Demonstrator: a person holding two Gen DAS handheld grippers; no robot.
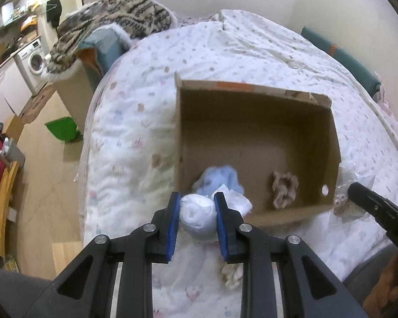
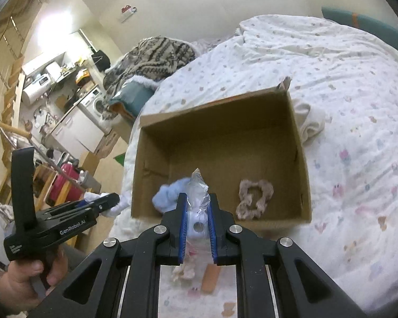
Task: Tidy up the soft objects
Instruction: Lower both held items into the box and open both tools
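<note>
Two handheld grippers hang over a bed with a printed quilt (image 1: 265,50), each closed on something soft. In the left wrist view, the left gripper (image 1: 197,213) has its blue pads pressed to either side of a rolled white sock (image 1: 197,216), held at 6 o'clock just short of the near wall of an open cardboard box (image 1: 334,137). In the right wrist view, the right gripper (image 2: 197,218) pinches a small clear plastic bag (image 2: 199,193) with something pale inside, also at 6 o'clock before the box's near edge; a person's hand (image 2: 21,283) grips the left tool's handle at 8 o'clock. A small cream item (image 2: 184,273) and an orange-brown one (image 2: 211,278) lie on the quilt below the right gripper. Inside the box, a light blue fluffy piece (image 1: 220,177) sits in the near left corner and a beige scrunchie (image 1: 284,188) near the front wall toward 4 o'clock. Beyond, at 11 o'clock, a striped blanket (image 1: 114,18) is heaped past the bed, with a washing machine (image 1: 33,62) farther off at 9 o'clock.
</note>
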